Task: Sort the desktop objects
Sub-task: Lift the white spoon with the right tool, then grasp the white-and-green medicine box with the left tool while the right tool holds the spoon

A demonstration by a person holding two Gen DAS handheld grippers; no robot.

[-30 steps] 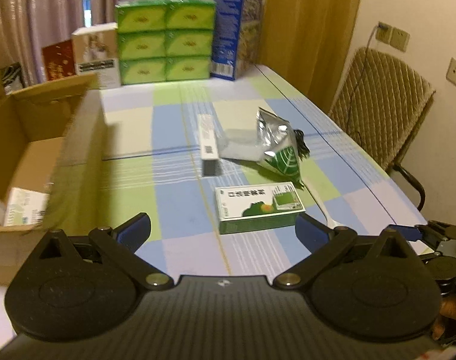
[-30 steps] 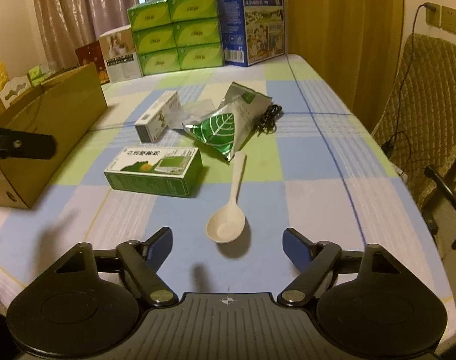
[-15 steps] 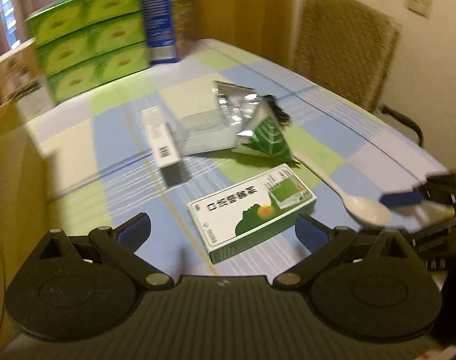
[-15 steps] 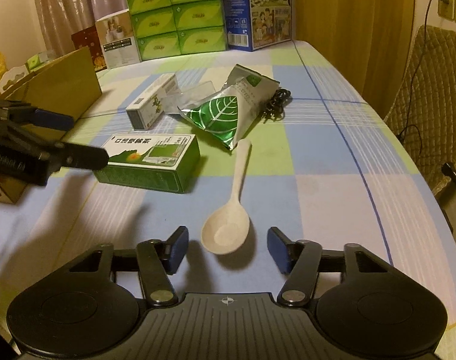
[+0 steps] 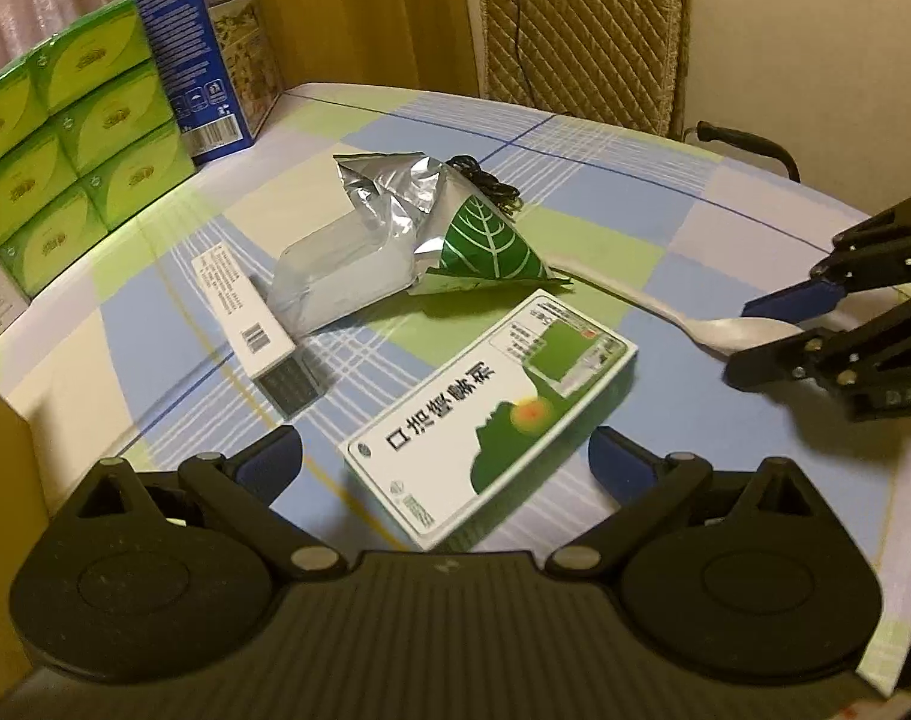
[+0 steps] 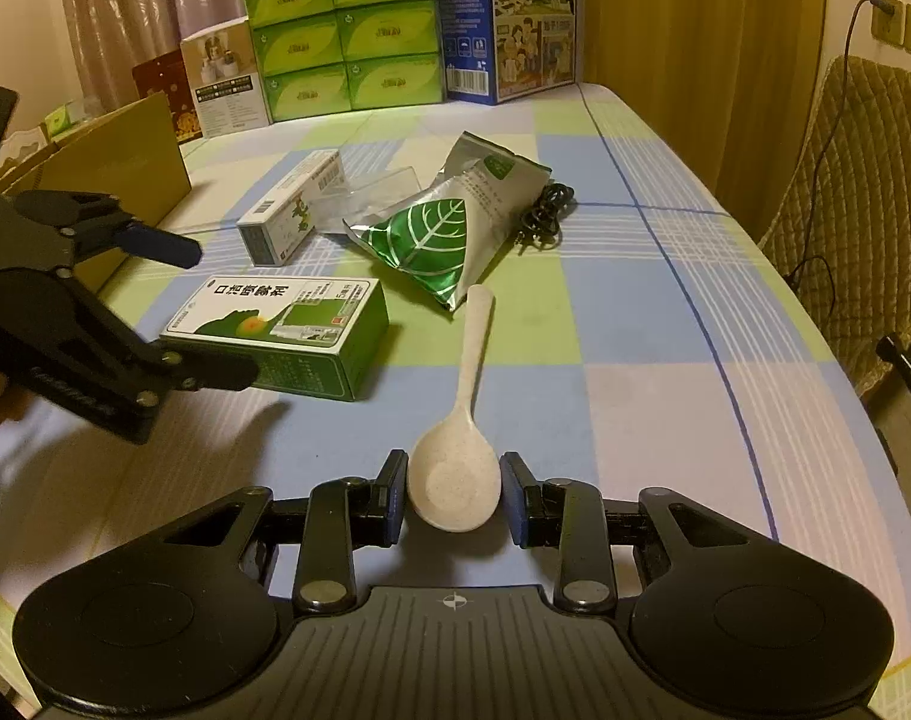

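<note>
The right gripper (image 6: 453, 498) sits low over the checked tablecloth (image 6: 653, 324), its jaws having just been closing around the bowl of the cream spoon (image 6: 458, 468); the pads stand just beside the bowl, with contact not confirmed. The spoon lies flat, its handle pointing toward the leaf-print foil pouch (image 6: 440, 228). The left gripper (image 5: 446, 462) hovers with jaws wide apart over the green-and-white medicine box (image 5: 497, 414), holding nothing. A narrow white box (image 5: 248, 315) lies beside the pouch.
</note>
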